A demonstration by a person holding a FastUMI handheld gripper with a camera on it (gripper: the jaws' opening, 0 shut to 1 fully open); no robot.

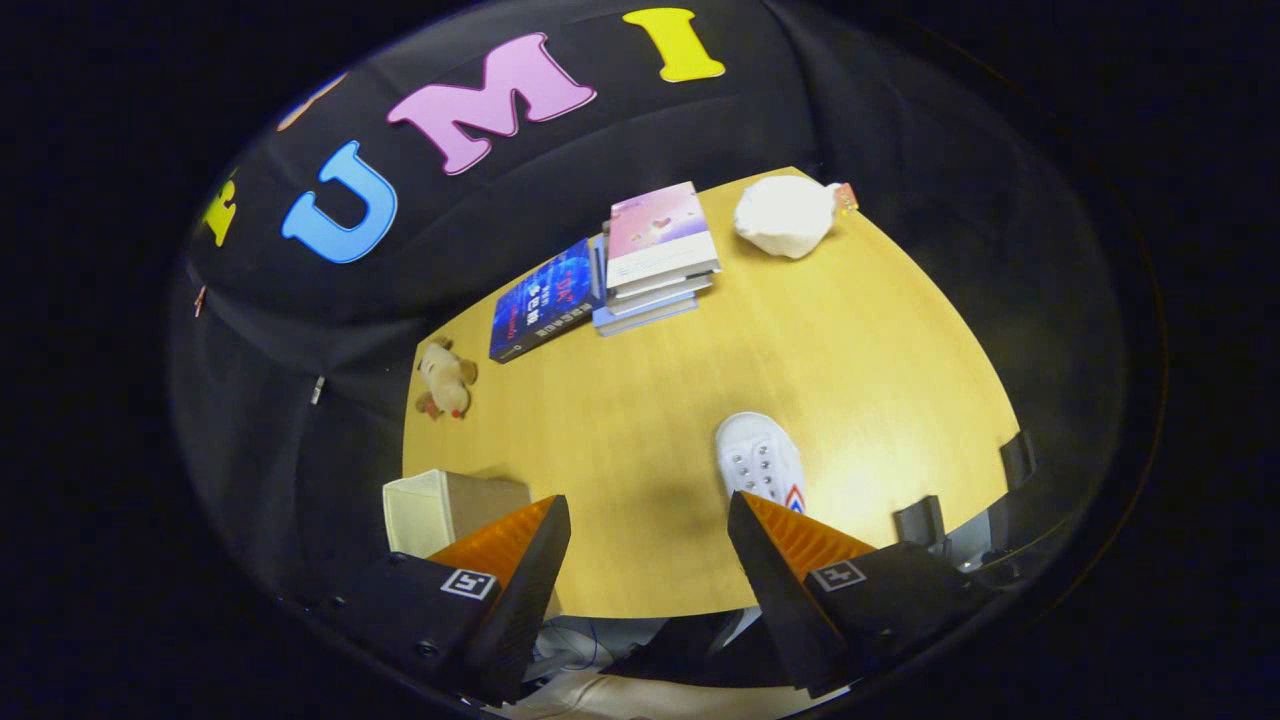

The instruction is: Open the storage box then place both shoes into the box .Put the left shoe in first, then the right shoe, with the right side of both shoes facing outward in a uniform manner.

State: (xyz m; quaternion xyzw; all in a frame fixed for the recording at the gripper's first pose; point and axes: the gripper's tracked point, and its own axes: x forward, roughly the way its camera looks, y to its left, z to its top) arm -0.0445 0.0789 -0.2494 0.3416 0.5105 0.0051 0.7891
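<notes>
One shoe (760, 462) beside wide-spread, empty tongs (648, 520).

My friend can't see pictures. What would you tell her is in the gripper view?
The open gripper hovers over a yellow wooden table, with a white shoe just ahead of one finger and a cream box beside the other. Farther off are stacked books, a blue book, a plush toy and a white bundle.

I see a smooth wood-grain table (700, 400) with a soft sheen, a white canvas-like shoe (757, 458), glossy paper book covers (660, 235), and a plush toy (445, 380).
</notes>
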